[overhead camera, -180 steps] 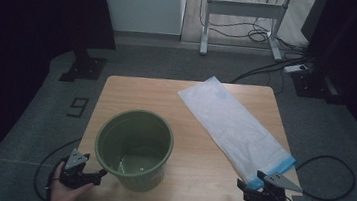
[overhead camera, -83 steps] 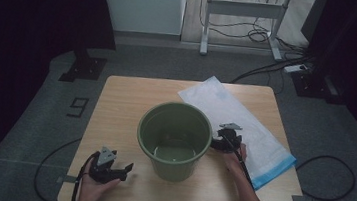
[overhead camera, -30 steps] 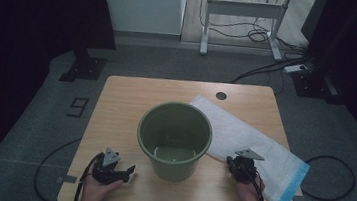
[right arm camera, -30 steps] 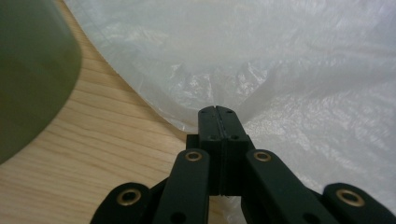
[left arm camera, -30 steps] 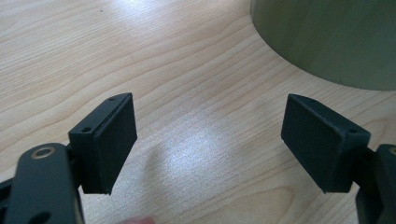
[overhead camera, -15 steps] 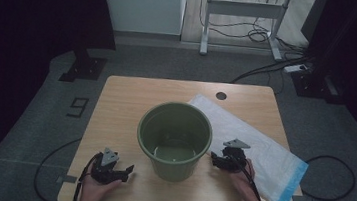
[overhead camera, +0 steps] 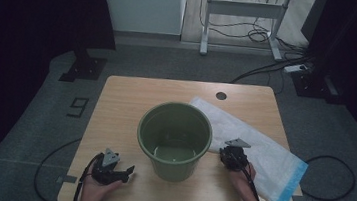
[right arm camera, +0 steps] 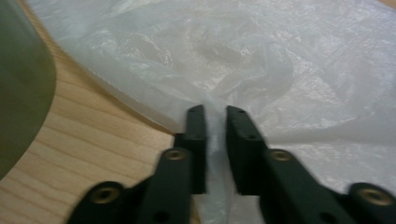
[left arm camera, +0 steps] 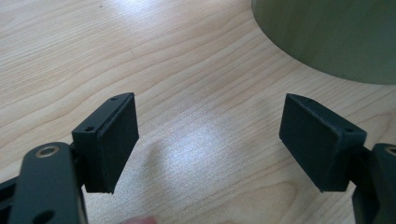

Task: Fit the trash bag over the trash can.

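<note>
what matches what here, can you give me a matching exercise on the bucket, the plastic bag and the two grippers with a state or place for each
Things:
1. bucket
2. plastic bag
3. left gripper
4. right gripper

States or places:
A. jaws wide apart over bare wood
B. lies flat on the right side of the table
C. stands upright in the middle, green
D. jaws pinched on a fold of thin white plastic

Pairs: 1-C, 2-B, 3-A, 4-D
</note>
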Demonstrator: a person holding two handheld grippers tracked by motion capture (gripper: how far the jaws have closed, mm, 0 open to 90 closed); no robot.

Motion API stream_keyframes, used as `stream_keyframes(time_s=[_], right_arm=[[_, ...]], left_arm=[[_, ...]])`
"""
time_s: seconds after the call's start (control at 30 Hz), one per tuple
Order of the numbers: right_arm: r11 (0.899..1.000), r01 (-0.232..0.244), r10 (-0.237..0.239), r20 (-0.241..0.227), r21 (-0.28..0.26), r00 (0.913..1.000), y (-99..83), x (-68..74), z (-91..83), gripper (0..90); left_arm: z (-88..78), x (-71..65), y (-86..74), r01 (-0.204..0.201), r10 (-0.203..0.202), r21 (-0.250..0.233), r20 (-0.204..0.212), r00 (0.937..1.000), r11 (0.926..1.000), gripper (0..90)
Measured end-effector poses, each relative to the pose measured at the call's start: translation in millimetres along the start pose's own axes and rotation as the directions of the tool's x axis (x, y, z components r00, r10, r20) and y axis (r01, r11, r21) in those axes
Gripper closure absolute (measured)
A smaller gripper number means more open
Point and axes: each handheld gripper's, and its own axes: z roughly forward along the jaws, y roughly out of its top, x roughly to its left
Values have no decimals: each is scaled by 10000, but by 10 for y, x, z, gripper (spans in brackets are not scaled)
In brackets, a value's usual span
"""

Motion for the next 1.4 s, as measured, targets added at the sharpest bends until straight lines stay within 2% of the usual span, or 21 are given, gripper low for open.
stream_keyframes(time_s=[0.03,0.13,0.23,0.3,0.4,0.5,0.6,0.67,0.8,0.9,1.07,1.13,1.2,1.4], right_arm=[[10000,-39,40,-110,28,9999,10,-15,8,880],[9978,-663,662,-743,19,9950,30,-103,0,891],[9863,-1452,1338,-1356,-779,9817,54,-212,-136,892],[9737,-1917,1688,-1755,-1231,9699,91,-279,-256,893],[9471,-2682,2240,-2355,-1761,9457,146,-377,-418,893],[9212,-3208,2547,-2821,-2203,9250,187,-426,-553,893],[9047,-3312,2517,-2910,-2679,9230,220,-438,-663,893],[8922,-3464,2566,-3060,-2897,9168,240,-450,-728,893],[8739,-3599,2585,-3146,-3267,9133,291,-455,-851,893],[8641,-3483,2427,-3053,-3634,9208,331,-430,-962,893],[8389,-3143,1969,-2906,-4443,9364,402,-376,-1195,893],[8263,-3114,1867,-2933,-4693,9376,424,-362,-1276,894],[8145,-2979,1703,-2856,-4978,9431,444,-345,-1355,894],[7793,-2928,1439,-2966,-5541,9441,504,-296,-1539,894]], left_arm=[[-2,3,-1,1,-1,-5,0,10000,10000,195],[-5,19,-4,30,-30,-12,-26,10000,10000,196],[-2,35,-10,82,-82,-4,-49,10000,10000,197],[0,34,-8,63,-62,20,-52,10000,10000,198],[0,8,-2,30,-30,9,-54,10000,10000,198],[-2,-5,4,-25,25,10,-87,10000,10000,198],[-4,-7,4,-29,29,-12,-92,10000,10000,198],[-6,-6,4,-19,18,-24,-107,9999,10000,198],[2,-10,4,-13,12,-28,-95,10000,10000,198],[0,-15,6,-5,5,-54,-86,10000,10000,198],[-2,-22,6,-5,4,-92,-56,10000,10000,197],[-3,-28,6,2,-2,-102,-49,10000,9999,197],[0,-33,8,2,-3,-104,-44,10000,9999,197],[4,-49,10,-27,27,-94,-54,10000,10000,197]])
